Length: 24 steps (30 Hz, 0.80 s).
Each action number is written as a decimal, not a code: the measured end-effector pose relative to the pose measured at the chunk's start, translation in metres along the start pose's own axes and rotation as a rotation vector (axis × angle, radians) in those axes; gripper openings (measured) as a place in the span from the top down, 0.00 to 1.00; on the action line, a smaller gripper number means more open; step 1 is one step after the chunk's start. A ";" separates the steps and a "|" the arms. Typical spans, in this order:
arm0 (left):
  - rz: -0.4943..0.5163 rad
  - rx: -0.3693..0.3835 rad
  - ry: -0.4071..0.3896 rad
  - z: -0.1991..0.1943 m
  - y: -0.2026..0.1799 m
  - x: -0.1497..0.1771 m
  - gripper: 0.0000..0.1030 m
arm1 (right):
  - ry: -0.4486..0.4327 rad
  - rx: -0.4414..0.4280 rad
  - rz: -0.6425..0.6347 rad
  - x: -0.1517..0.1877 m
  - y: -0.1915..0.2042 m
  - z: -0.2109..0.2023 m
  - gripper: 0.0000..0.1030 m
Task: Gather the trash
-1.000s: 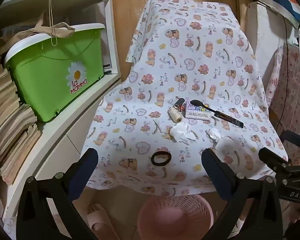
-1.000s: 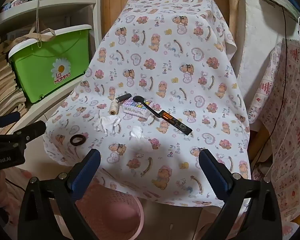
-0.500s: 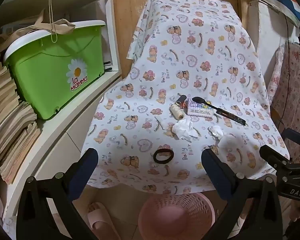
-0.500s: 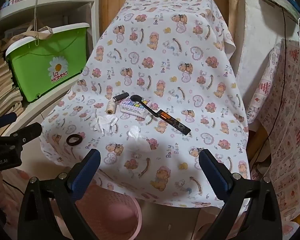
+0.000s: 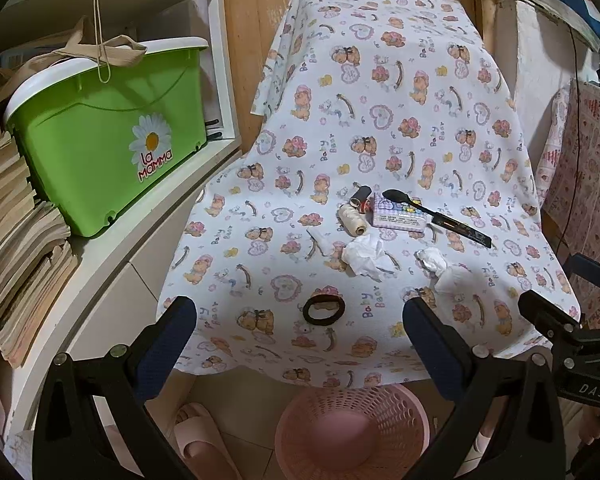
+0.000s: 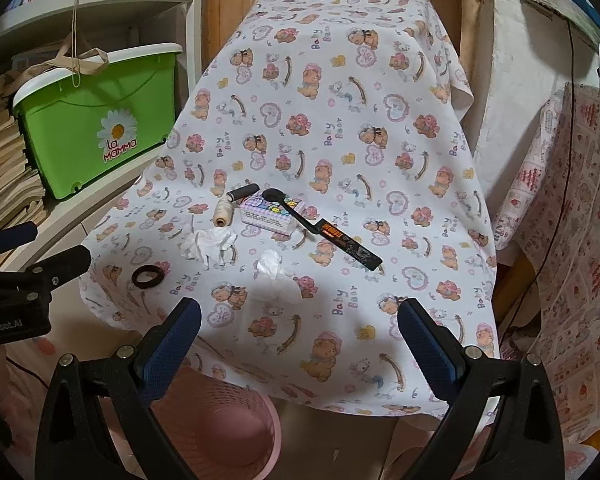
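Two crumpled white tissues lie on the bear-print tablecloth (image 5: 380, 92): a larger one (image 5: 364, 258) (image 6: 210, 245) and a smaller one (image 5: 436, 266) (image 6: 276, 270) to its right. A small white scrap (image 5: 320, 242) lies left of the larger tissue. A pink mesh basket (image 5: 352, 432) (image 6: 224, 420) stands on the floor below the table's front edge. My left gripper (image 5: 300, 340) is open and empty, short of the table edge. My right gripper (image 6: 300, 336) is open and empty, low over the front of the table.
On the table are a black hair tie (image 5: 323, 310), a cream thread spool (image 5: 352, 220), a dark spool (image 5: 360, 196), a small printed box (image 5: 398, 216) and a black spoon (image 5: 432, 216). A green bin (image 5: 108, 136) and paper stacks fill the left shelf. A slipper (image 5: 196, 432) lies by the basket.
Both grippers have drawn back and down a little from the table, so the basket shows more. Nothing on the table has moved.
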State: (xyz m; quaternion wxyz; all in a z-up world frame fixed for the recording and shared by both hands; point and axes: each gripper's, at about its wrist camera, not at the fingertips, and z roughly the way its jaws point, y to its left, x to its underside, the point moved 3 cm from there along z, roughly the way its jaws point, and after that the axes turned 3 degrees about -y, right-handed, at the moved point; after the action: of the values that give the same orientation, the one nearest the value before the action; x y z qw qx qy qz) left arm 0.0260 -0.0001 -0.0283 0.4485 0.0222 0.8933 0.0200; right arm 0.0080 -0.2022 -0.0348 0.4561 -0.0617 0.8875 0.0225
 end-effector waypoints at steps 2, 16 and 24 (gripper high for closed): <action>-0.003 0.001 0.005 0.001 0.000 0.001 0.01 | -0.002 0.004 0.001 0.001 0.000 0.000 0.03; -0.010 -0.001 0.027 0.006 0.000 0.003 0.01 | 0.007 -0.012 0.017 0.002 -0.002 0.000 0.03; 0.000 0.003 0.040 0.007 -0.003 0.007 0.01 | 0.009 -0.012 0.017 0.002 -0.002 0.000 0.03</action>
State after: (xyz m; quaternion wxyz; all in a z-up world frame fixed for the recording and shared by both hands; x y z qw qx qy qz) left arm 0.0272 -0.0021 -0.0385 0.4306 0.0223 0.9020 0.0192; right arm 0.0072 -0.2044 -0.0365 0.4516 -0.0572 0.8898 0.0315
